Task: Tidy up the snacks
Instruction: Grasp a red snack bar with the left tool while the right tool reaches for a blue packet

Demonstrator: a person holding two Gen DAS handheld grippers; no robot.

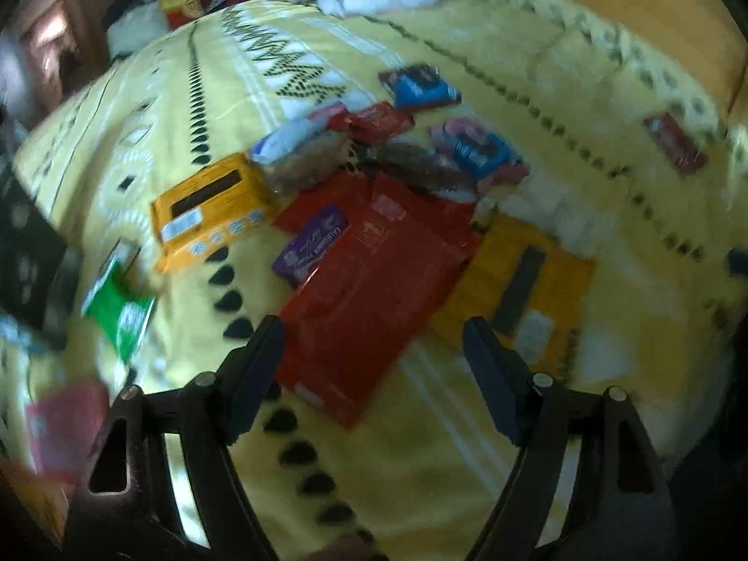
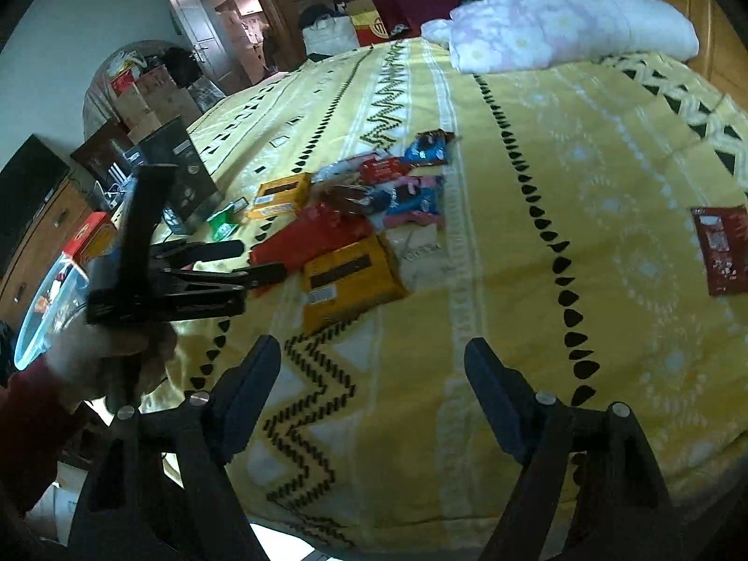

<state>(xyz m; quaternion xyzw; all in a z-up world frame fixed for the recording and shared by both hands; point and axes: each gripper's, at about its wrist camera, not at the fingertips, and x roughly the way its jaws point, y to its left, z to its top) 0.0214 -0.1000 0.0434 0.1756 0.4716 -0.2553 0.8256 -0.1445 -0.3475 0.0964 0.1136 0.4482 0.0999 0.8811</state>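
Landmark for all positions: the large flat red packet (image 1: 369, 276) at the near end of the snack pile.

Left gripper (image 1: 374, 332): jaws stand wide apart, nothing between the pads. It hangs above the near edge of the red packet; whether either pad touches it cannot be told through the blur. In the right wrist view it (image 2: 259, 259) points in from the left, held by a hand (image 2: 112, 355) with a dark red sleeve.

Right gripper (image 2: 371, 355): jaws apart and empty, over the yellow patterned bedspread (image 2: 514, 280), nearer the camera than the pile and clear of it.

Pile, on the bedspread:
- A flat yellow-orange packet with a dark stripe (image 1: 519, 285) lies just right of the red packet, partly under it.
- A small purple wrapper (image 1: 311, 245) rests on the red packet's left side.
- A yellow-orange cardboard box (image 1: 212, 208) lies left and beyond.
- A green sachet (image 1: 119, 313) lies well left.
- Beyond: brown-filled clear bags (image 1: 420, 163), a small red wrapper (image 1: 378, 121), and blue packets (image 1: 481, 152), the farthest one (image 1: 420, 86) slightly apart.
- A dark red packet (image 2: 720, 248) lies alone, well right.

Farthest: a folded white floral quilt (image 2: 570, 23).
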